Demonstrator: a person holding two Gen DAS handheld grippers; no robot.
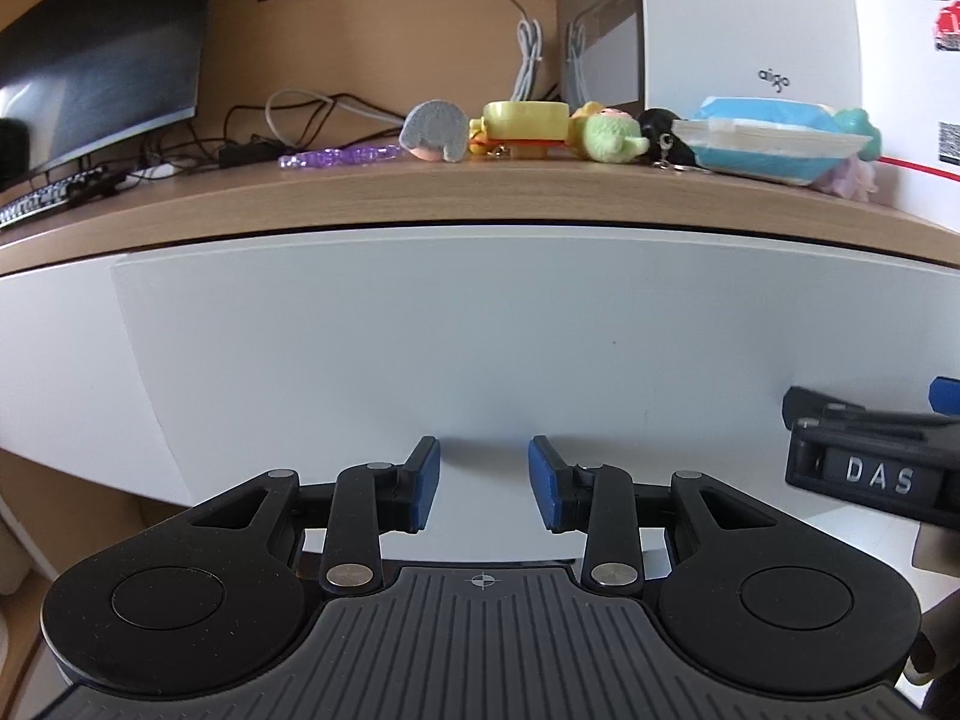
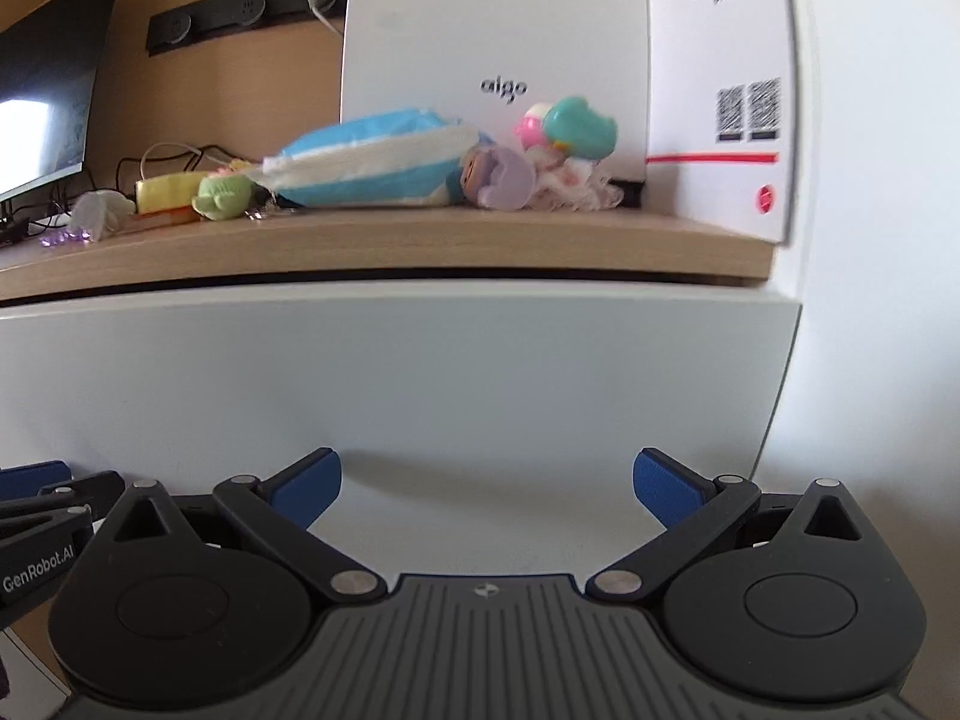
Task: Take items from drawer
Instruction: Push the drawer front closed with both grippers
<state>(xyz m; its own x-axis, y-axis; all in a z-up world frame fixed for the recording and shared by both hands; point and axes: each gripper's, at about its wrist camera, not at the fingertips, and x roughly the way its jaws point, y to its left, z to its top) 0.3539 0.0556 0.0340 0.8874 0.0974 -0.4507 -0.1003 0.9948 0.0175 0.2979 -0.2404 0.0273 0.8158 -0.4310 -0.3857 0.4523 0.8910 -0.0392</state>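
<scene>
The drawer ahead of your jaws looks shut, items apparently already on the desk; left gripper half-open, right gripper wide, both empty.

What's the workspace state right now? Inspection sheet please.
Surface: wooden desk top, crowded at the back.
Job's things: white drawer front shut; no handle visible.
Clutter: blue tissue pack, green plush, yellow cup, purple beads, white box.
Grippers: left gripper and right gripper open, empty, facing the drawer.
Cables: white cord, black wires.
Surroundings: monitor, keyboard.
</scene>
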